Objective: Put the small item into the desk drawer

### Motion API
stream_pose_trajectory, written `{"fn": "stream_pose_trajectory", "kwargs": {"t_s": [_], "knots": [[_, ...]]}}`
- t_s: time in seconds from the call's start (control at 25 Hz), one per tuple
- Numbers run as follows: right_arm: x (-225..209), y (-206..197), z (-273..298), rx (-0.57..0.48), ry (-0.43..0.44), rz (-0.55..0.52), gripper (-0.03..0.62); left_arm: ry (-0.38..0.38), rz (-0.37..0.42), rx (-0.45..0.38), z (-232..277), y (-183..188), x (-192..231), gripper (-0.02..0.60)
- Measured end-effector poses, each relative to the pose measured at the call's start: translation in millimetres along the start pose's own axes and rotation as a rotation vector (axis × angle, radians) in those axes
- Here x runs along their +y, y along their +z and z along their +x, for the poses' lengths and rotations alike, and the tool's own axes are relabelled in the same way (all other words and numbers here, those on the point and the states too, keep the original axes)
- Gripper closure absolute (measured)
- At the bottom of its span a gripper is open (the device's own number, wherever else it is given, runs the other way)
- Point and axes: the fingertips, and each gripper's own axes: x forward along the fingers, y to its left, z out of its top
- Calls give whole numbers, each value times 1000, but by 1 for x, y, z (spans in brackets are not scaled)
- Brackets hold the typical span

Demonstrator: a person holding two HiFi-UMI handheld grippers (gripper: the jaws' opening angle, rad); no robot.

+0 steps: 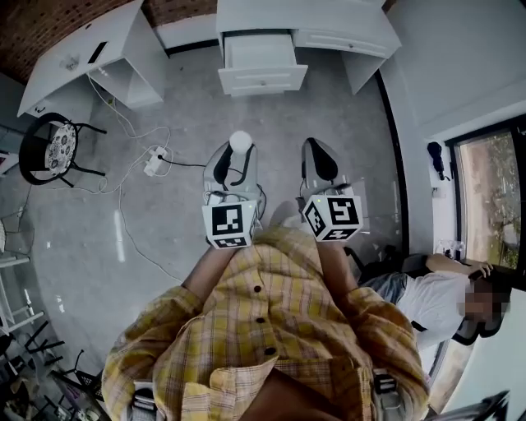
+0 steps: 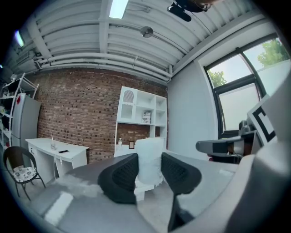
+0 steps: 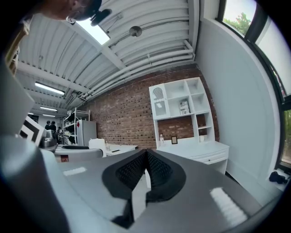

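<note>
Jaws of our left gripper (image 1: pixel 238 156) press from both sides on the small white item (image 1: pixel 240 141), a pale, round-topped piece that stands upright between them and rises above their tips. In the left gripper view the item (image 2: pixel 150 157) fills the gap from one jaw to the other, so we judge the grip firm enough for carrying. We hold it out in front of our chest, over the grey floor (image 1: pixel 345 131) and well apart from where it must go.

Ahead, the white desk (image 1: pixel 353 25) against the brick wall (image 1: pixel 177 10) has its left-hand drawer (image 1: pixel 261 80) pulled out and open at the top, ready to receive. The item lines up roughly with that drawer. That suggests the approach is the step in hand, and the drop is not yet made.

To the right, our right gripper (image 1: pixel 318 152) rides level with its partner. Its jaws are closed together on nothing, seemingly kept free for the drawer front if it needs a push.

At far right a seated person (image 1: pixel 431 300) leans back beside the window (image 1: pixel 493 197), clear of our path to the desk.
</note>
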Motion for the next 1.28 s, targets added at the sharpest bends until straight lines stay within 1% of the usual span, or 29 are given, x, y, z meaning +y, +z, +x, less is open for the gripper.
{"fn": "stream_pose_trajectory", "kwargs": {"t_s": [0.28,0.36,0.44,0.6,0.72,0.96,1.12,1.28], "knots": [[13,4,6,-10,16,-13,597,-21,-9,20,5,-7,6,413],[14,3,10,-15,15,-19,597,-27,-4,22,9,-10,7,413],[14,1,13,-13,12,-25,597,-31,-20,23,15,-11,10,413],[7,-5,27,9,9,-23,597,-37,-25,23,32,-11,12,413],[-3,-7,46,17,4,-18,597,-49,-16,42,50,-15,13,413],[-17,-10,90,30,2,4,597,-54,-3,70,90,-21,29,413],[-36,-17,135,47,3,20,597,-58,10,103,134,-31,45,413],[-60,-12,185,55,12,29,597,-56,2,105,185,-24,59,413]]}}
